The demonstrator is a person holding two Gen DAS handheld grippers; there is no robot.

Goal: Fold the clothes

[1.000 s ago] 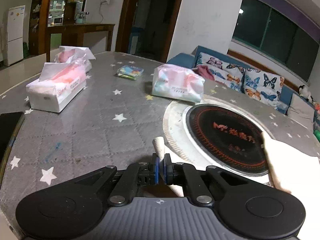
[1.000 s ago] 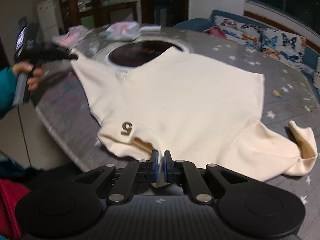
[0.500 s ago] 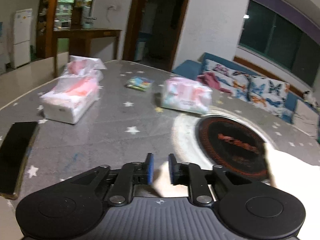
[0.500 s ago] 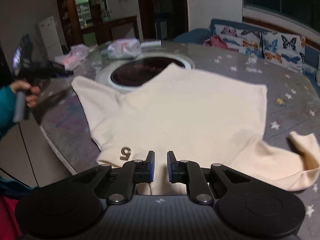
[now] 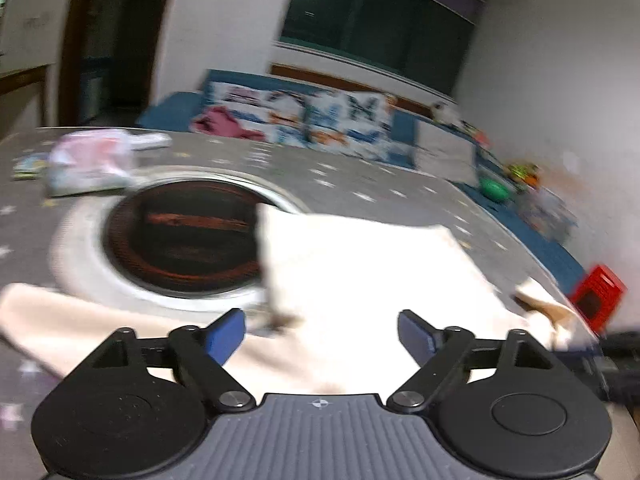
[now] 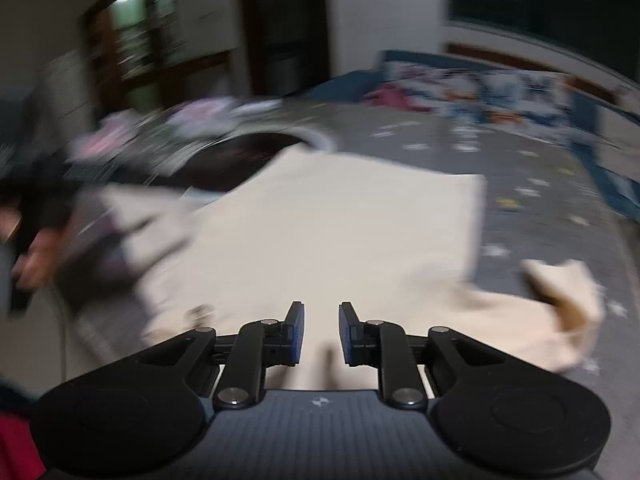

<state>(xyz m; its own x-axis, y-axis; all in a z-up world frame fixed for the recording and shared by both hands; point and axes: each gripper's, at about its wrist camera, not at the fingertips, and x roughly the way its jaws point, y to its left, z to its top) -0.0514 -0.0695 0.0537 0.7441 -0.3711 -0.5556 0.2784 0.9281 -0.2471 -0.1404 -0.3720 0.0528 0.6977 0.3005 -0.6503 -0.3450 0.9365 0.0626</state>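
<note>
Both tools are standing spread, pinching nothing: the left tool (image 5: 320, 330) is gaping wide and the right tool (image 6: 320, 332) is parted less. A cream garment (image 6: 340, 232) is lying flat on the grey starred table (image 6: 540, 216), just beyond their fingers. Its far left corner is covering part of the round black cooktop (image 5: 180, 236). One sleeve (image 6: 560, 312) is lying crumpled at the right. Everything is looking blurred.
</note>
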